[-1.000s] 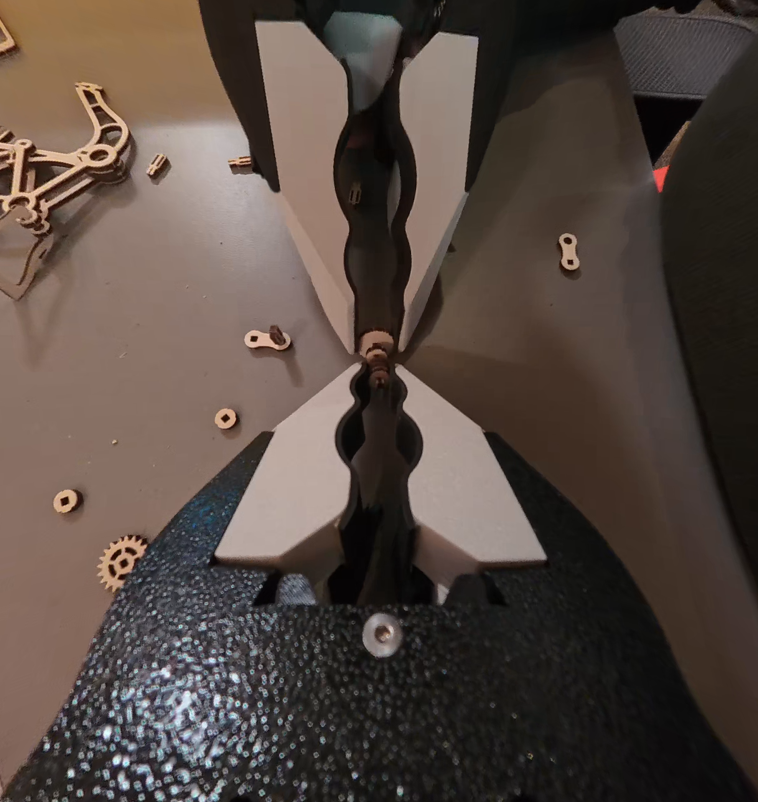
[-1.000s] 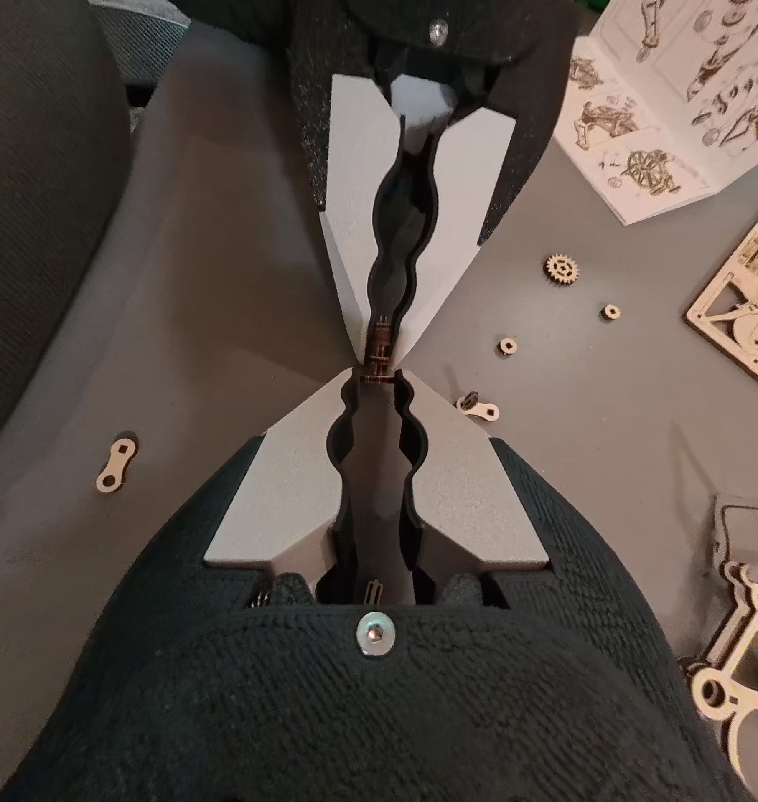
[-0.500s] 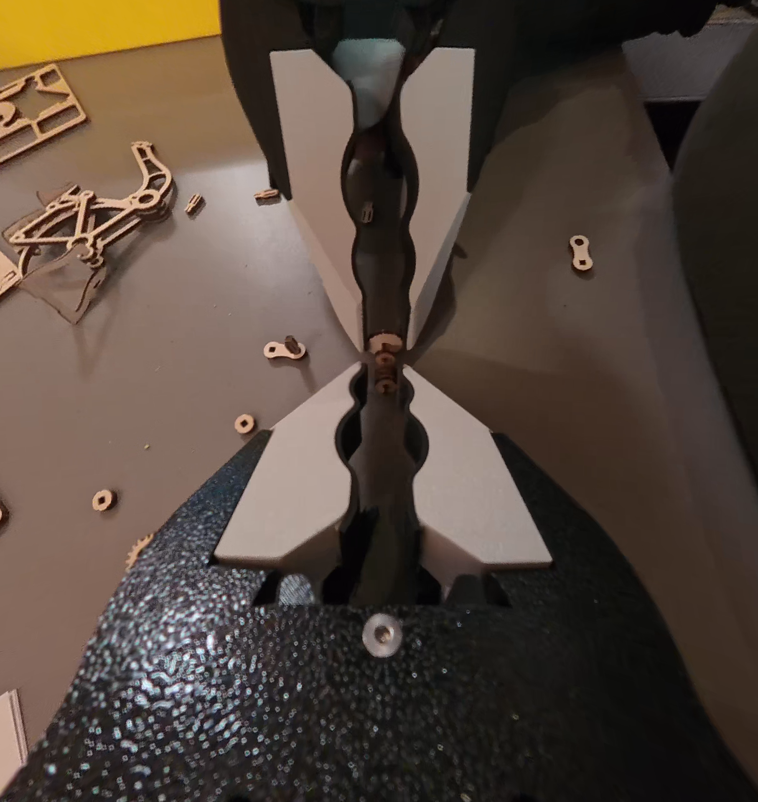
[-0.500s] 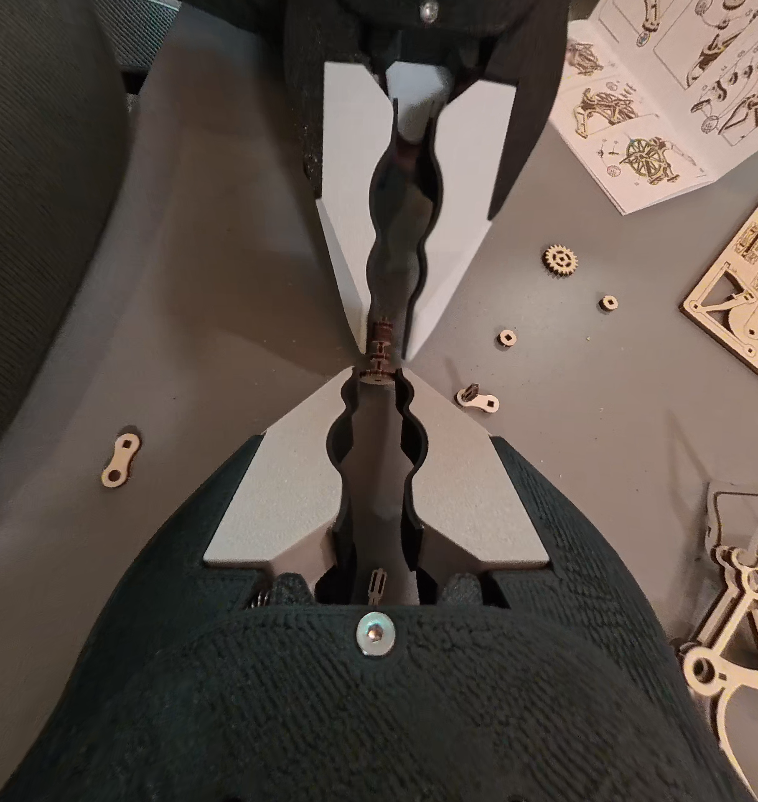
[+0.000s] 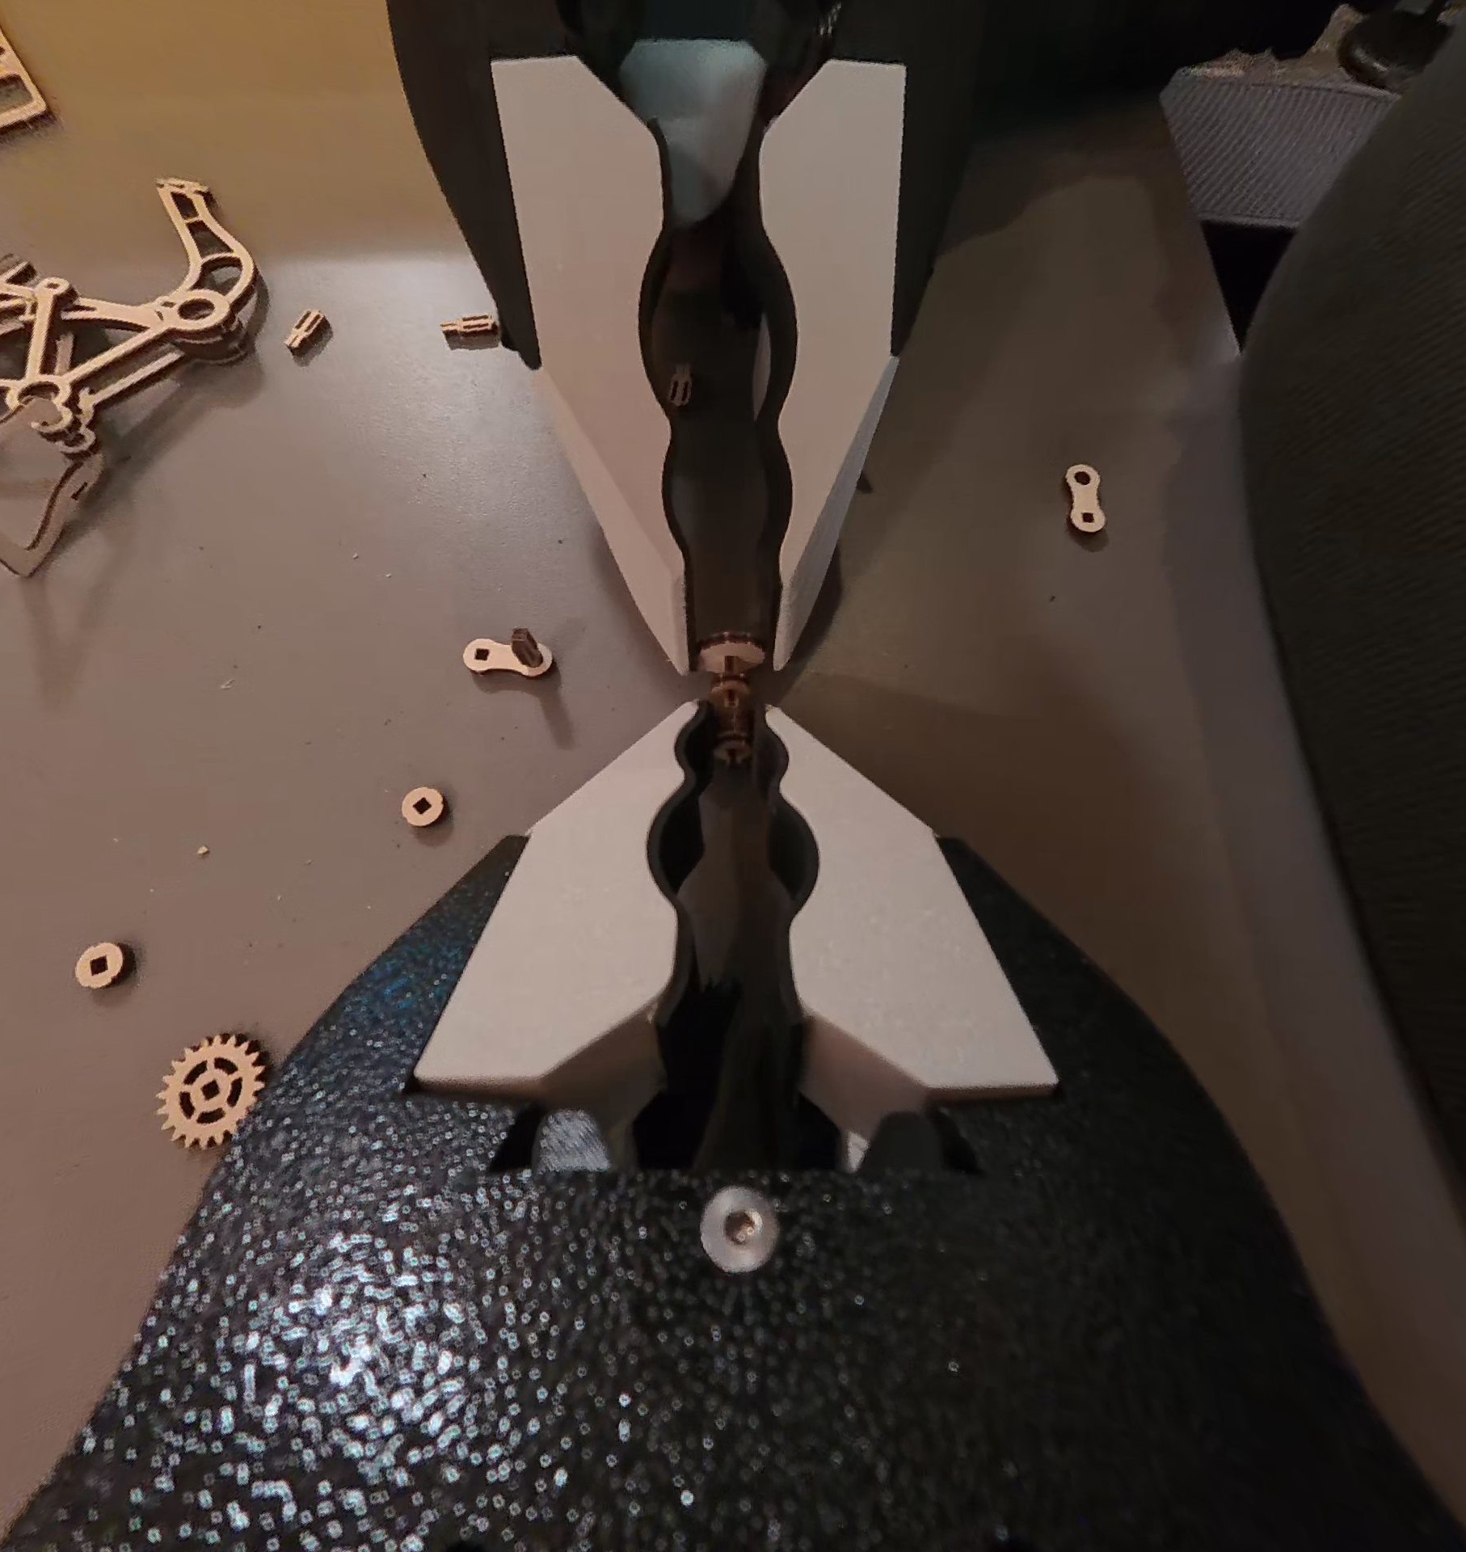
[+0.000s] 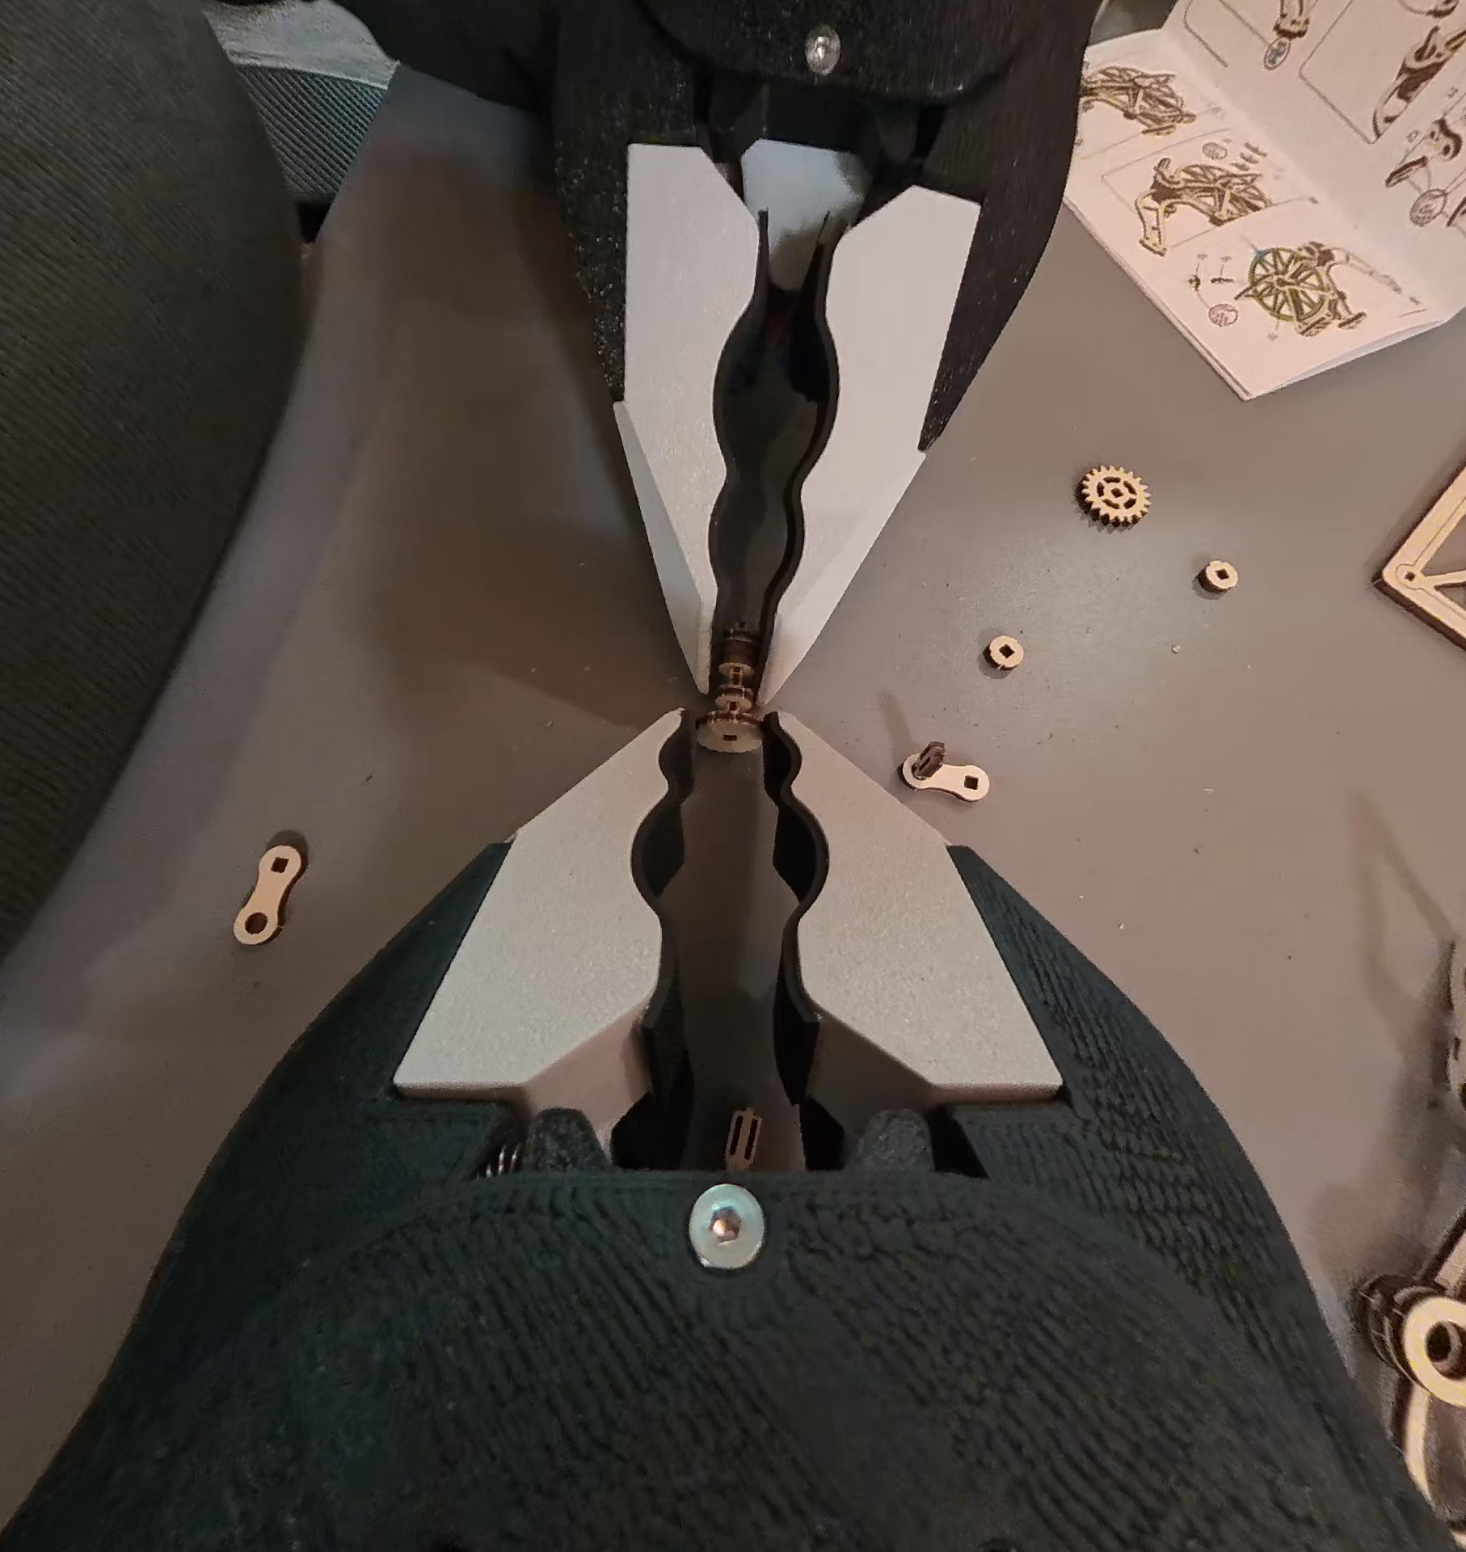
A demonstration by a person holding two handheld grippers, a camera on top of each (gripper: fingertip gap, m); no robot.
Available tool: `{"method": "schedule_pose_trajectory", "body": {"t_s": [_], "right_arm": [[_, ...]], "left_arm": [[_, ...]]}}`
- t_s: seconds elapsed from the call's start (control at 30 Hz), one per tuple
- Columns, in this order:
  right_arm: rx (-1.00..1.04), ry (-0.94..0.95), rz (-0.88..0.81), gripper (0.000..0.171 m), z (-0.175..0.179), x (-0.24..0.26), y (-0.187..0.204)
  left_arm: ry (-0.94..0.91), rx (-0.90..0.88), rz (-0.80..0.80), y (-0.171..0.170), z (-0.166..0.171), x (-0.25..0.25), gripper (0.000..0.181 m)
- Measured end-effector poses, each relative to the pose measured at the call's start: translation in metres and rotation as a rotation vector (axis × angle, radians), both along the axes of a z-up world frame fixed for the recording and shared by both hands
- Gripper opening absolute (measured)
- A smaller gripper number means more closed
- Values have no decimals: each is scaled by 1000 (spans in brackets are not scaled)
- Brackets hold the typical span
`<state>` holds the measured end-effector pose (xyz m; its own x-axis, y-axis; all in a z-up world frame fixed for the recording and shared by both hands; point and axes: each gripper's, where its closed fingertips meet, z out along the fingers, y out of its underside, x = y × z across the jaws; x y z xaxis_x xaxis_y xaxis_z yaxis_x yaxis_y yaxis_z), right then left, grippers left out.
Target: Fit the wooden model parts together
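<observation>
In the left wrist view, the left gripper (image 5: 730, 731), black-bodied with pale grey fingers (image 5: 620, 882) lined by wavy black pads, has its tips drawn narrow around a small notched wooden axle (image 5: 728, 722) that sticks forward out of them. Tip to tip with it, the right gripper (image 5: 730, 655) points back toward the camera, its fingers pinched on a small round wooden disc (image 5: 730, 648) that sits on the far end of that axle. The two grippers nearly meet above the grey tabletop (image 5: 251, 714).

The right wrist view shows the same joint from the other side: the right gripper (image 6: 728, 729) grips the disc (image 6: 728, 732) at its tips, and the axle (image 6: 736, 668) runs on into the narrowed tips of the left gripper (image 6: 734, 663).

On the table just beside the joint lies a flat wooden link with a peg (image 5: 507, 657), then a small wooden washer (image 5: 422, 810), a second washer (image 5: 104, 964) and a toothed wooden gear (image 5: 211, 1100). On the other side lies a plain wooden link (image 5: 1084, 499). Farther off rest two tiny wooden pegs (image 5: 469, 327), and a partly built curved wooden frame (image 5: 108, 353). A white folded instruction sheet (image 6: 1267, 210) lies at the far edge in the right wrist view.
</observation>
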<state>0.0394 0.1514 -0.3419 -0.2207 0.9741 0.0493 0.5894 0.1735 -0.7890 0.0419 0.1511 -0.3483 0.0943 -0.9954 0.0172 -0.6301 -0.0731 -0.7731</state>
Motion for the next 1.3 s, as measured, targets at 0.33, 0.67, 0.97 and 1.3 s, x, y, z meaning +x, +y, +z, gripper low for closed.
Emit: {"method": "schedule_pose_trajectory", "body": {"t_s": [0.33, 0.67, 0.97, 1.3], "right_arm": [[-7, -4, -5, 14, 0, -2, 0], [-8, -3, -5, 14, 0, -3, 0], [-15, 1, -12, 15, 0, -2, 0], [-35, -3, -12, 15, 0, -2, 0]], "left_arm": [[-4, 1, 1, 0, 0, 0, 7], [-11, 2, 9, 2, 1, 0, 7], [-29, 7, 51, 7, 3, -16, 16], [-66, 15, 1, -1, 9, -17, 1]]}}
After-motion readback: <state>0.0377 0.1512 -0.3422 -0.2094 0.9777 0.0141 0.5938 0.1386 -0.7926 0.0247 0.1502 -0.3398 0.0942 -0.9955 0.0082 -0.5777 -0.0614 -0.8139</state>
